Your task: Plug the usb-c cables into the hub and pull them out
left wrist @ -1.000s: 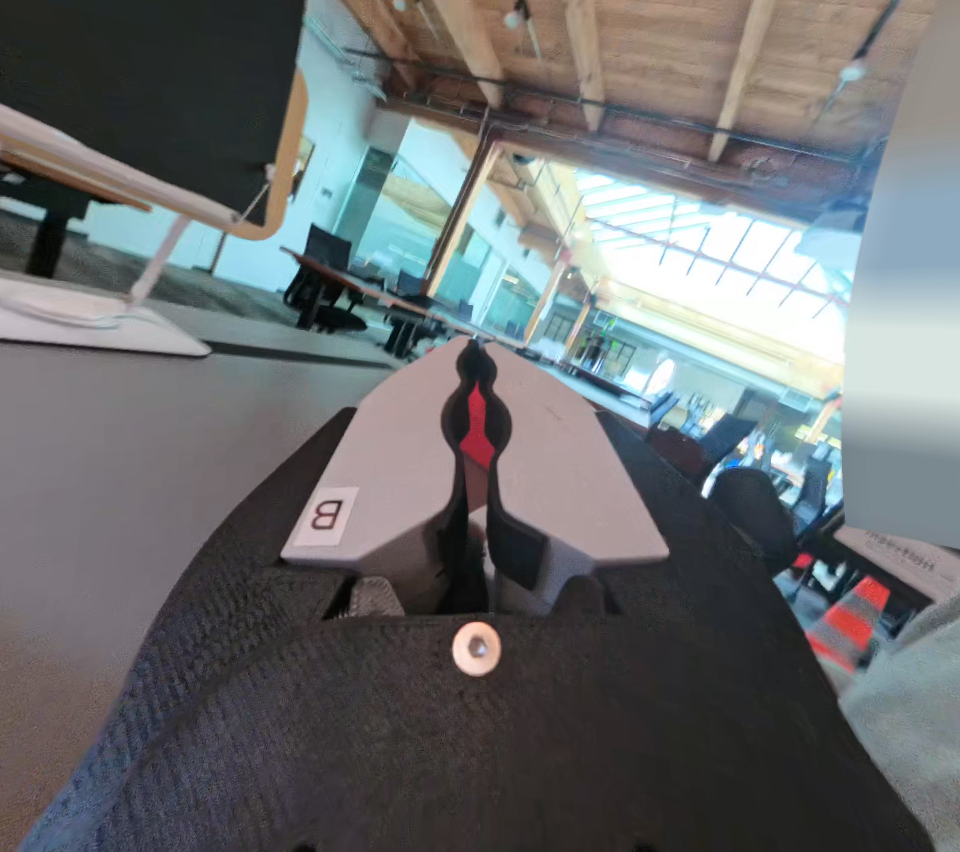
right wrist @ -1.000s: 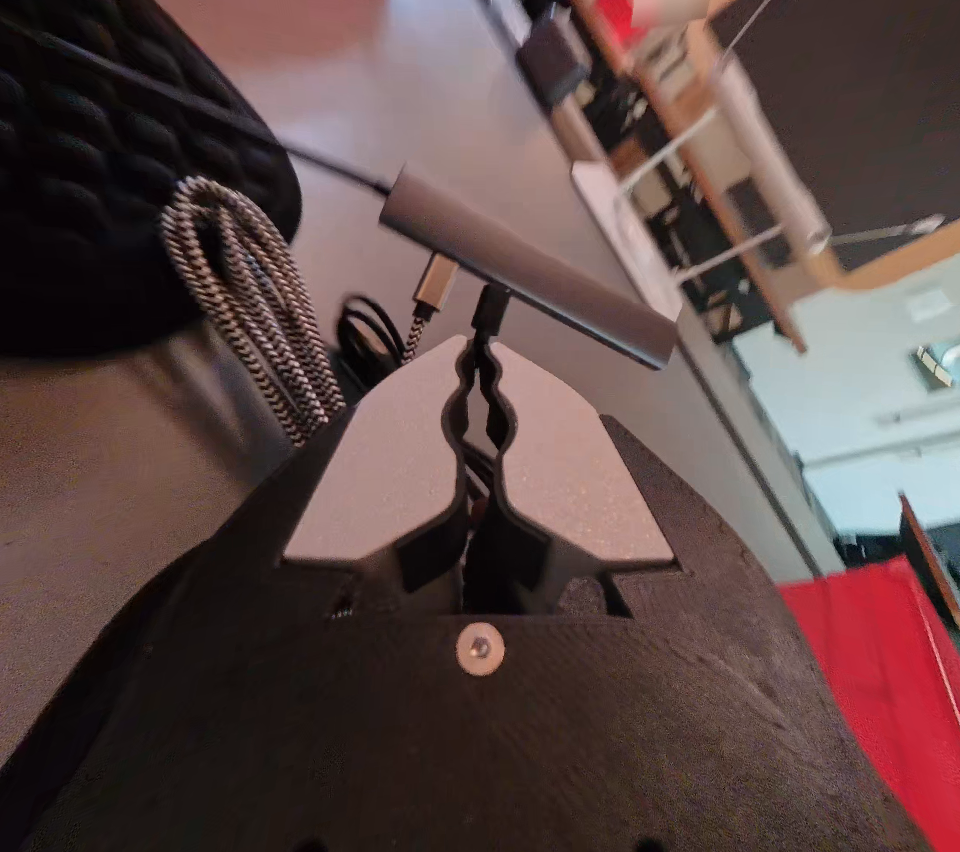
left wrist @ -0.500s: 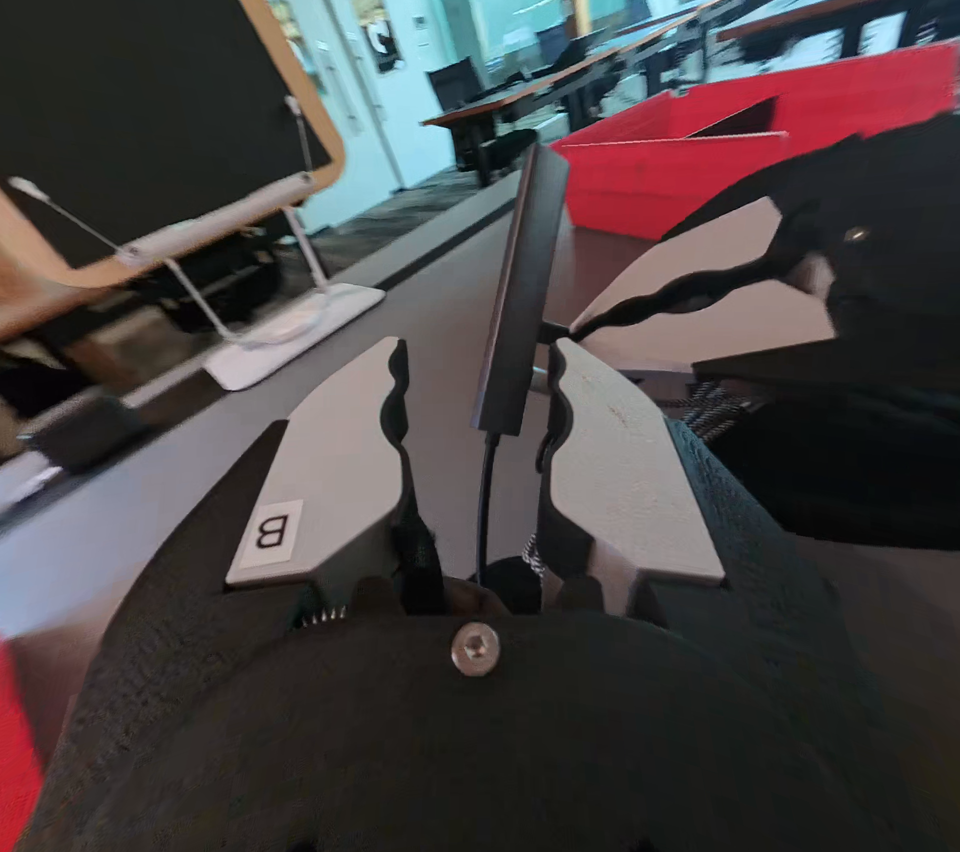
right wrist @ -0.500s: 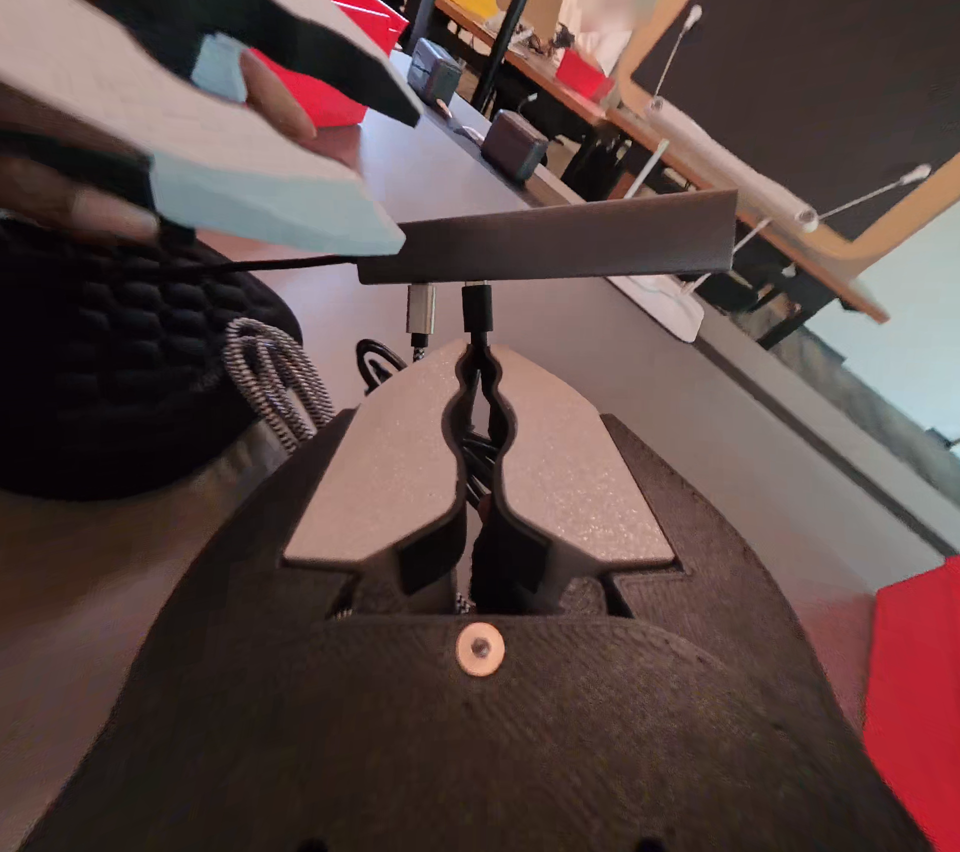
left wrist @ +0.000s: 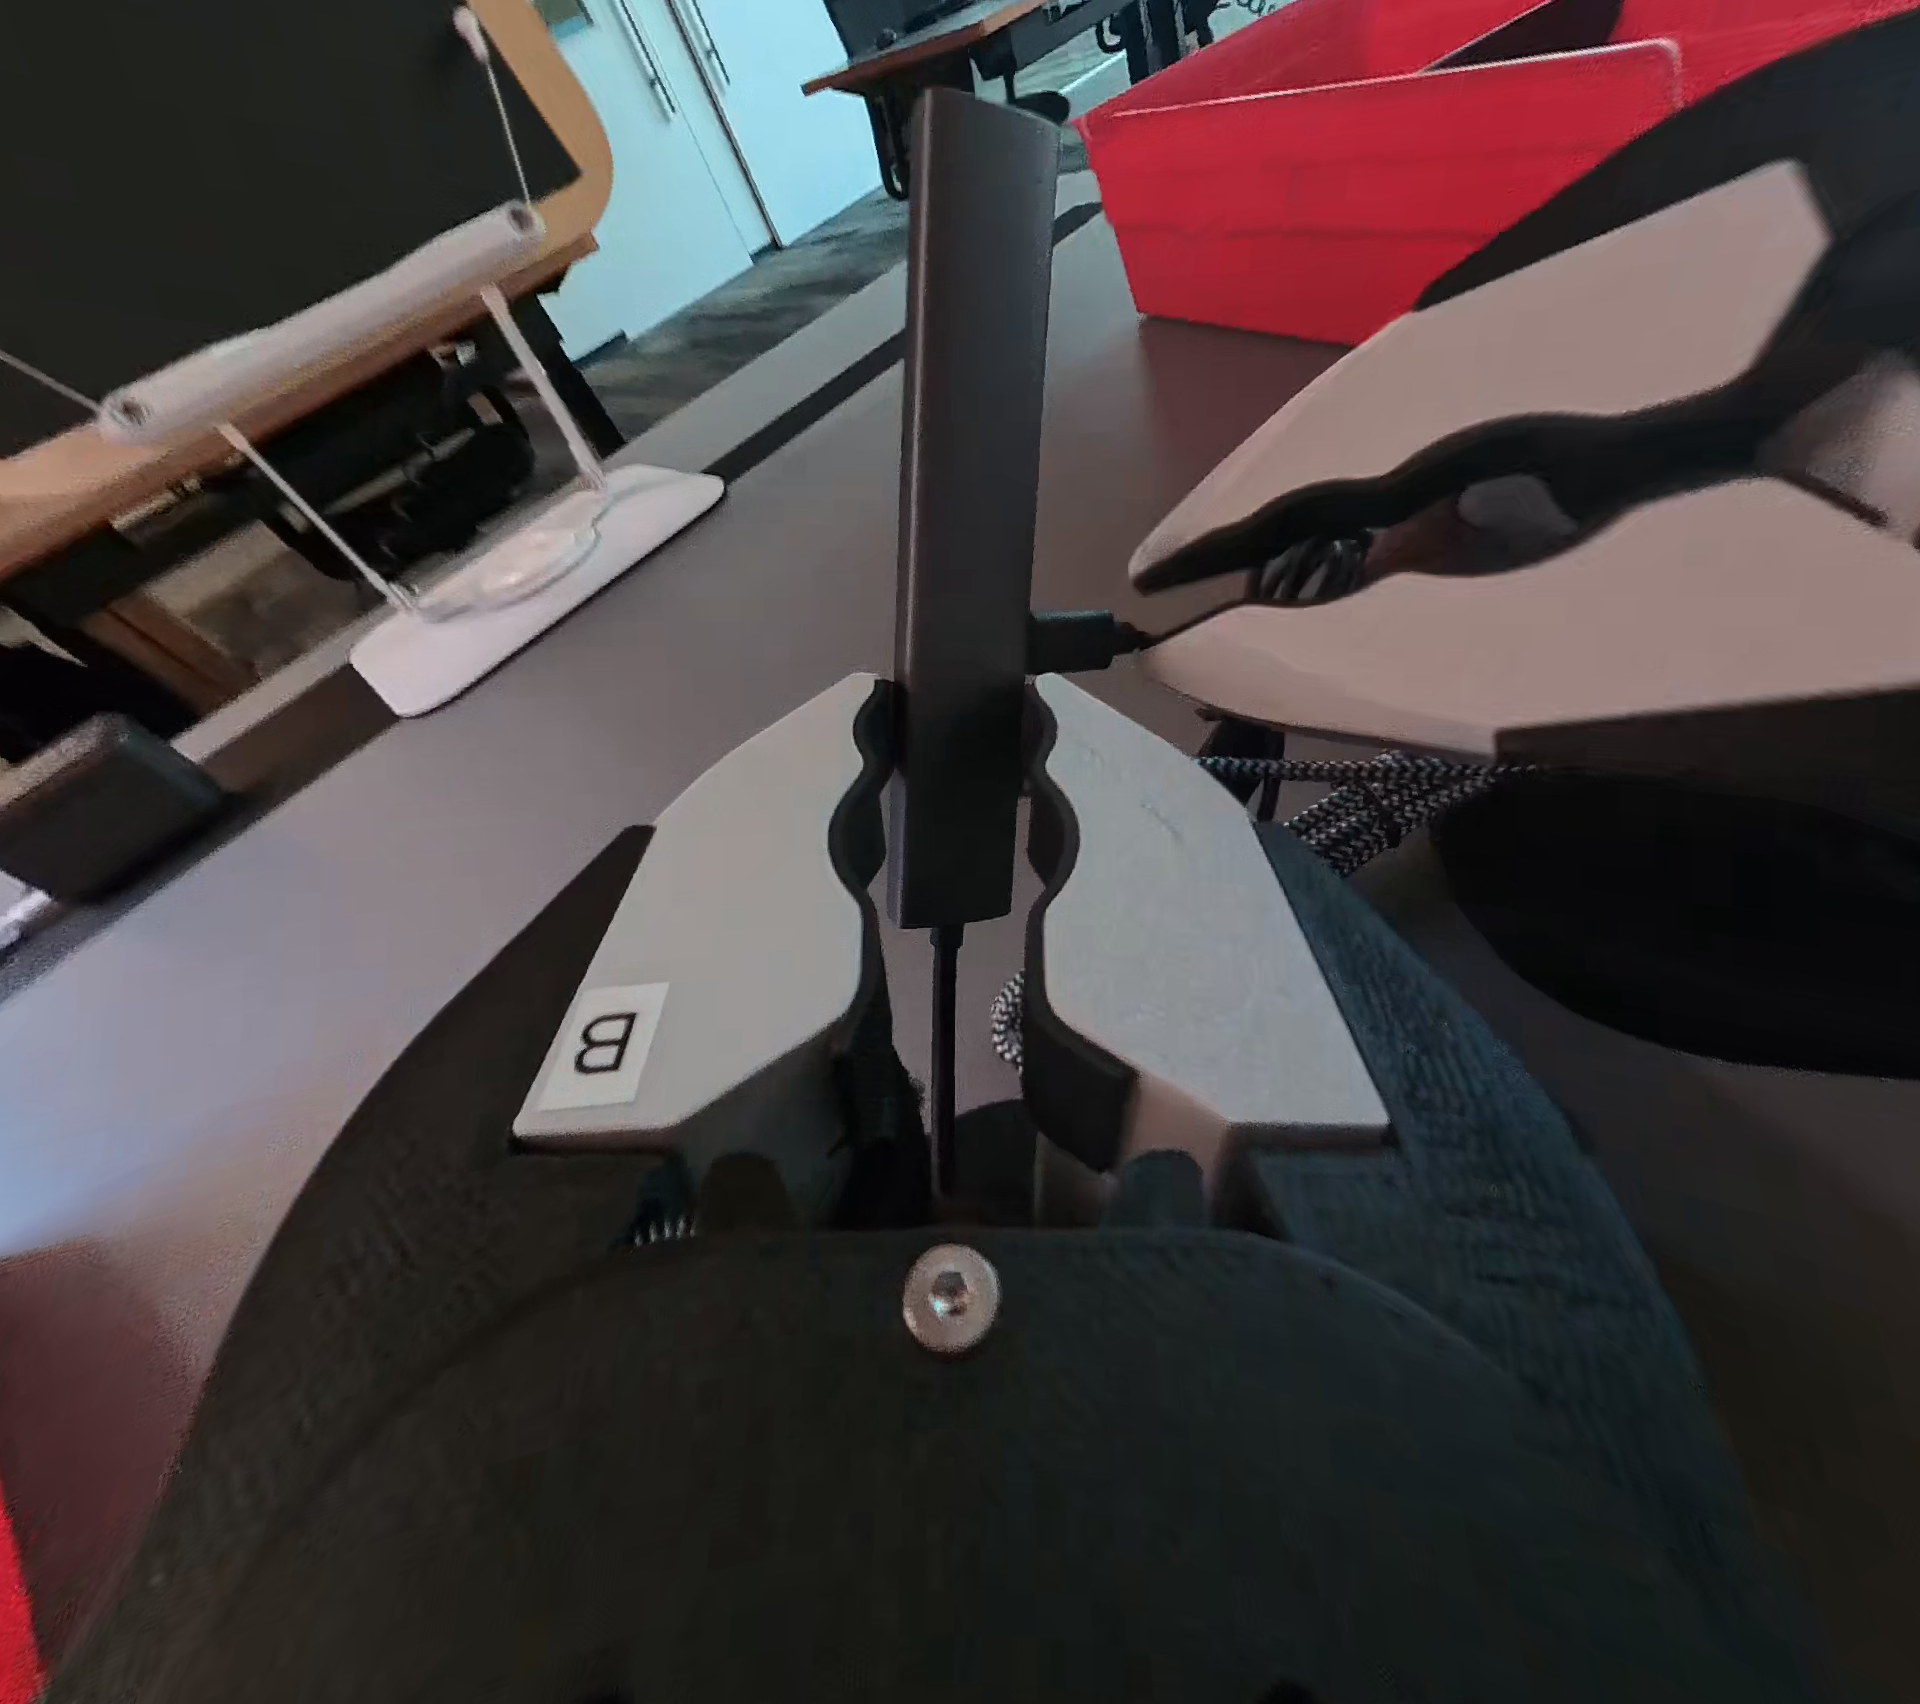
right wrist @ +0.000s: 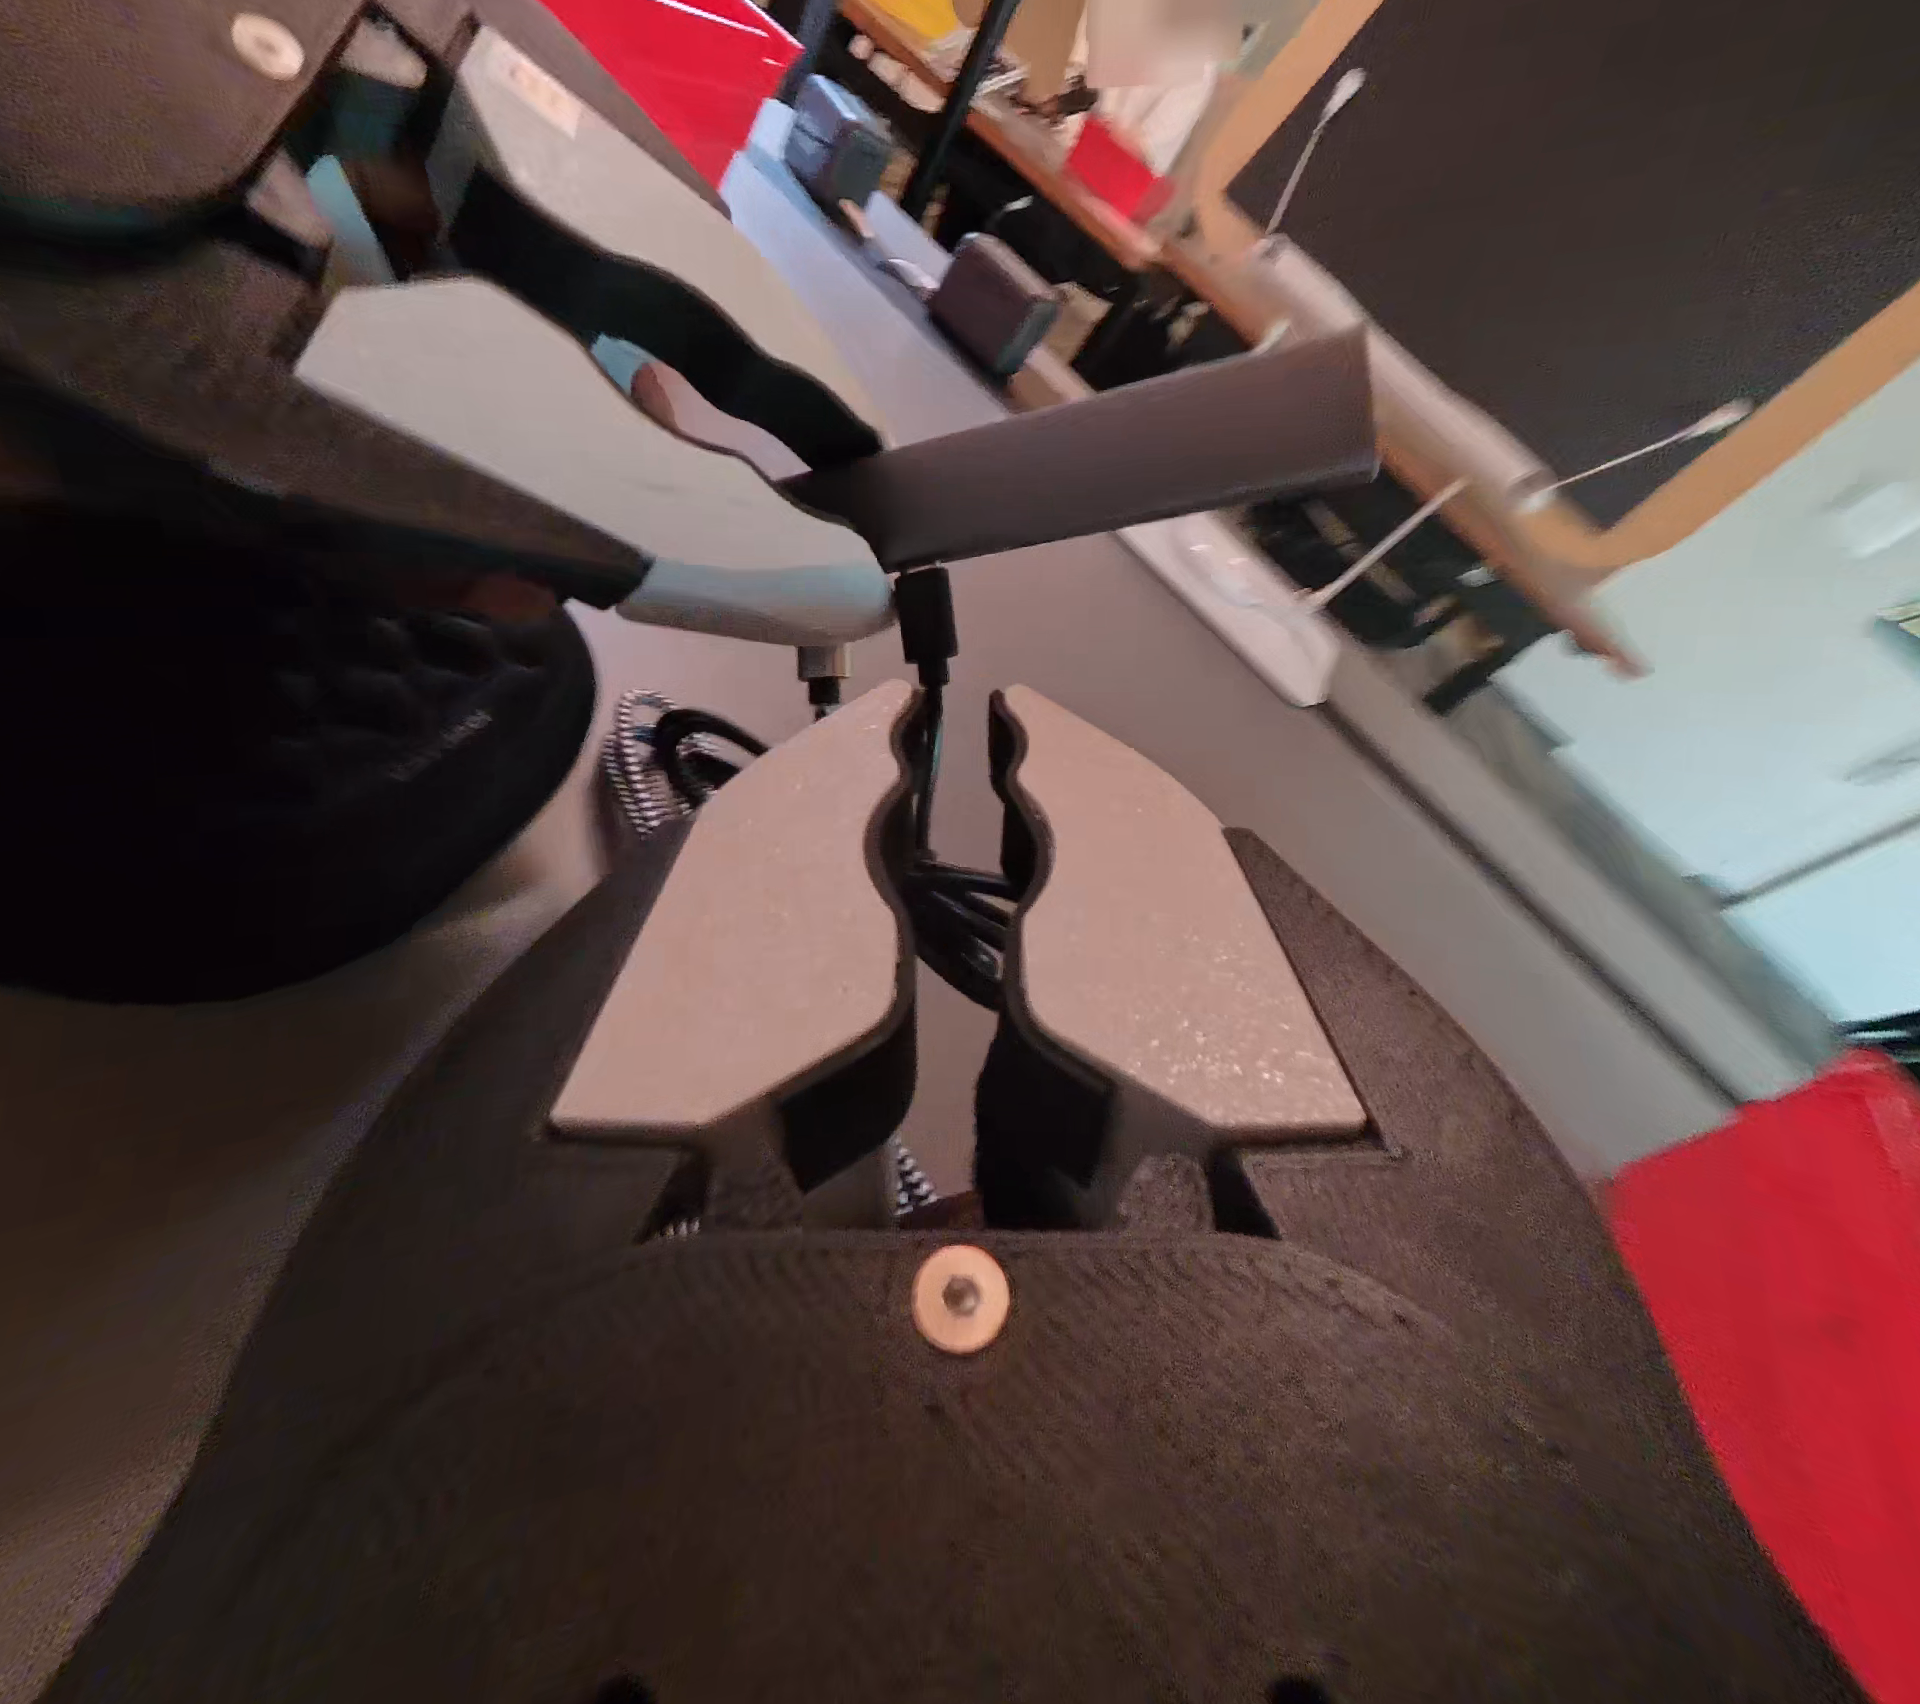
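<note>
The hub is a dark grey bar held off the table. My left gripper is shut on its near end, where its own thin black lead leaves. A black usb-c plug sits in the hub's right side. In the right wrist view the hub lies across, with the black plug and a silver plug under it. The silver plug is partly hidden by the left gripper. My right gripper is open just below the black plug, whose cable runs between the fingers. It also shows in the left wrist view.
A braided cable and a black coiled cable lie on the grey table beside a black quilted pouch. A red bin stands behind, and a white lamp base at the far left.
My left gripper swung down from facing the ceiling, opened around the hub's end and shut on it. My right gripper, earlier shut on the black cable, has parted its fingers.
</note>
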Demonstrator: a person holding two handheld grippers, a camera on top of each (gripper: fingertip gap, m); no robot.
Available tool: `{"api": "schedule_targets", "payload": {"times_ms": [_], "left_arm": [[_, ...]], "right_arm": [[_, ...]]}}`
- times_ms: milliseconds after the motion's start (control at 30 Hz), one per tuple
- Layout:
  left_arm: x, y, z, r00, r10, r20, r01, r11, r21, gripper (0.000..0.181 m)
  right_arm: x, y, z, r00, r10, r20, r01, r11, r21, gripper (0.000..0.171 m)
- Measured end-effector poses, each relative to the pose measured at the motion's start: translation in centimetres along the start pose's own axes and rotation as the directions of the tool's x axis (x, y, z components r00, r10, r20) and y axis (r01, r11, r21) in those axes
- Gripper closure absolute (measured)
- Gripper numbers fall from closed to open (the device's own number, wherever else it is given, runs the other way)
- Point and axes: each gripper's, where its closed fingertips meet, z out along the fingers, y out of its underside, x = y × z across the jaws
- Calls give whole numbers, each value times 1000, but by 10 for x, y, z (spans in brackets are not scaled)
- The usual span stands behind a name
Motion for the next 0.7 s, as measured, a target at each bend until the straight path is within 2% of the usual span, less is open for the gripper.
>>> {"api": "schedule_targets", "payload": {"times_ms": [67, 167, 233, 333, 467, 600, 700], "left_arm": [[-1, 3, 1, 1000, -30, -7, 30, 999, -15, 158], [0, 5, 2, 999, -27, -23, 26, 999, -29, 158], [3, 8, 2, 997, -43, -62, 41, 998, -45, 158], [7, 12, 3, 990, -70, -119, 62, 995, -72, 158], [9, 22, 4, 983, -98, -158, 78, 989, -123, 159], [1, 21, 2, 990, -117, -82, 110, 990, -87, 159], [-2, 23, 1, 981, -172, -84, 165, 982, -93, 160]], "right_arm": [[-3, -3, 1, 992, -113, -61, 112, 994, -13, 152], [-8, -2, 7, 979, -184, -87, 179, 982, -60, 146], [-5, -1, 10, 973, -210, -92, 204, 976, -71, 150], [-11, 5, 13, 975, -220, -16, 217, 971, -103, 160], [-17, 14, 17, 952, -305, 39, 307, 939, -156, 161], [-17, 11, 21, 966, -259, -18, 252, 954, -162, 161], [-19, 11, 24, 950, -295, -102, 274, 945, -179, 161]]}}
